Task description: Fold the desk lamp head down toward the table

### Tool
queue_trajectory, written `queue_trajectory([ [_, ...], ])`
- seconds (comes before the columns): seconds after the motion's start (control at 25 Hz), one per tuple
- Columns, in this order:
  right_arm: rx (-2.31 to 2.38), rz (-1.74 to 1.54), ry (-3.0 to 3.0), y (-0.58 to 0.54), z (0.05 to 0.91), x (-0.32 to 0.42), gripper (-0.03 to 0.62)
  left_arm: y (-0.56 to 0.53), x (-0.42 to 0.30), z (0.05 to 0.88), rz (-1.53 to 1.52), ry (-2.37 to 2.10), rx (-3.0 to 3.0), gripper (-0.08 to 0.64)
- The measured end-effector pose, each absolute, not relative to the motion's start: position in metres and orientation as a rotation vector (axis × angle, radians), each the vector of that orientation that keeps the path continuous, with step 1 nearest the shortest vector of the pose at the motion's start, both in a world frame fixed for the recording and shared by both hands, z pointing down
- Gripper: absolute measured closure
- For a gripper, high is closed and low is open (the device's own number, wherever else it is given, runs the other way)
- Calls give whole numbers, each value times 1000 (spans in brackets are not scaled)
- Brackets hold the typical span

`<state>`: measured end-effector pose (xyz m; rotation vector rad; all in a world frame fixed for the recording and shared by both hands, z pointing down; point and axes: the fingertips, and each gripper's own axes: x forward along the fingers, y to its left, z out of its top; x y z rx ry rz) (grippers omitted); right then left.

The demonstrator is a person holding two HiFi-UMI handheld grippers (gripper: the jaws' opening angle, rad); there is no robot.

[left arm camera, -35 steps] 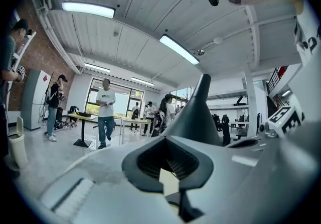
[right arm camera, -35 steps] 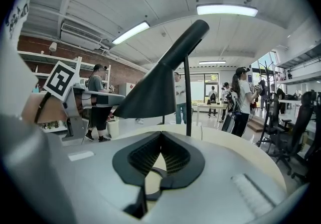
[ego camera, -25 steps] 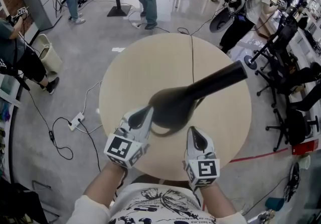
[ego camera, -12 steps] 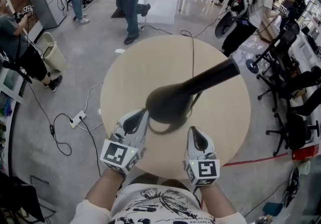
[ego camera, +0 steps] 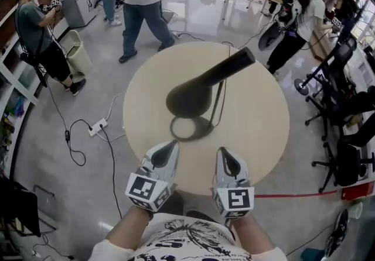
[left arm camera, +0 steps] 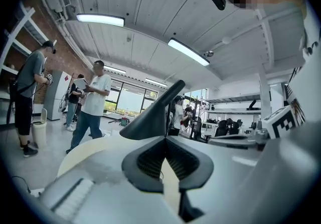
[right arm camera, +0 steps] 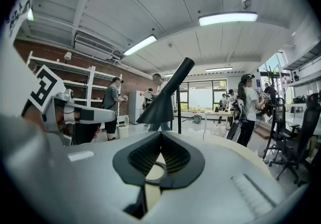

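Your left hand-held gripper (ego camera: 169, 148) and right hand-held gripper (ego camera: 222, 154) hover at the bench's (ego camera: 258, 131) near edge, jaws pressed together and empty. They hang clear of the desk lamp head (ego camera: 187, 99) over mid-bench, which seems lowered enough to leave alone.

Beige bin (ego camera: 75, 52), white power strip (ego camera: 97, 127) on floor (ego camera: 70, 184), black office chairs (ego camera: 347, 157) nearby

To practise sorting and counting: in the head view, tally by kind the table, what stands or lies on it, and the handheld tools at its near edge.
round table: 1
desk lamp: 1
lamp cord: 1
grippers: 2 (left gripper, right gripper)
Total: 5
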<state>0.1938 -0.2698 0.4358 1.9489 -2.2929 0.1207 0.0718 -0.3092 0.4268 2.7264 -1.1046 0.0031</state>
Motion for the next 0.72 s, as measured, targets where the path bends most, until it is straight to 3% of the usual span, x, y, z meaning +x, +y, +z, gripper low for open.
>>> queue_trajectory([
  [0.72, 1839, 69, -2369, -143, 439, 192, 583, -160, 82, 422, -46, -1180, 2702, 557],
])
